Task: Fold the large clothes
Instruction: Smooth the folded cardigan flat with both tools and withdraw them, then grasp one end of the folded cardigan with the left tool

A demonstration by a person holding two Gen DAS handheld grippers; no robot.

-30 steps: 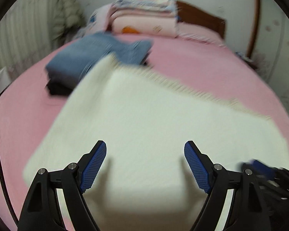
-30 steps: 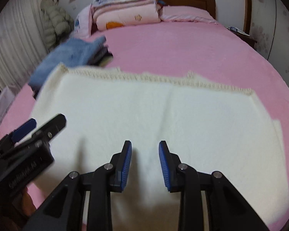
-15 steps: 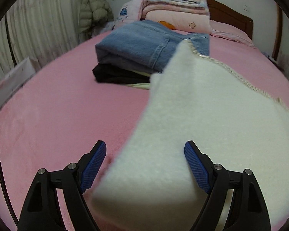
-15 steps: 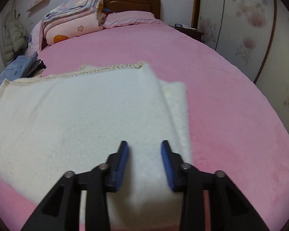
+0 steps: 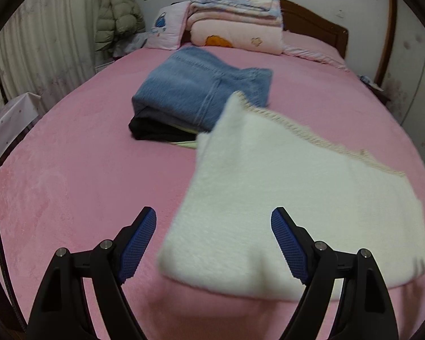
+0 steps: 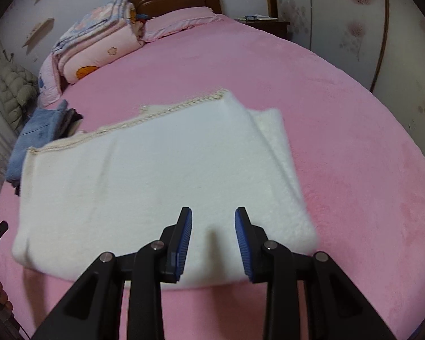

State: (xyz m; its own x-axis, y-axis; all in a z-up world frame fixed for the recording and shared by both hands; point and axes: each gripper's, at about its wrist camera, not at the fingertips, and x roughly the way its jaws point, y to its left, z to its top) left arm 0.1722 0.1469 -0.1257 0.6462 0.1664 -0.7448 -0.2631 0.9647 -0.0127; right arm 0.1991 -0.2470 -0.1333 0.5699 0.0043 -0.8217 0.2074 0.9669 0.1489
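Observation:
A cream fleece garment (image 5: 291, 192) lies folded into a flat rectangle on the pink bed (image 5: 70, 170), with a braided trim along its far edge. It also shows in the right wrist view (image 6: 155, 175). My left gripper (image 5: 214, 240) is wide open and empty, above the garment's near left corner. My right gripper (image 6: 213, 238) is open with a narrower gap and empty, above the garment's near edge towards its right end. Neither touches the cloth.
A pile of folded clothes topped by blue jeans (image 5: 195, 90) lies just beyond the garment's far left corner. Folded quilts (image 5: 238, 25) and pillows sit at the wooden headboard. A puffy coat (image 5: 116, 17) hangs at the left wall. A nightstand (image 6: 266, 25) stands far right.
Both grippers have drawn back and apart from the middle of the garment to its near corners. The garment lies unchanged.

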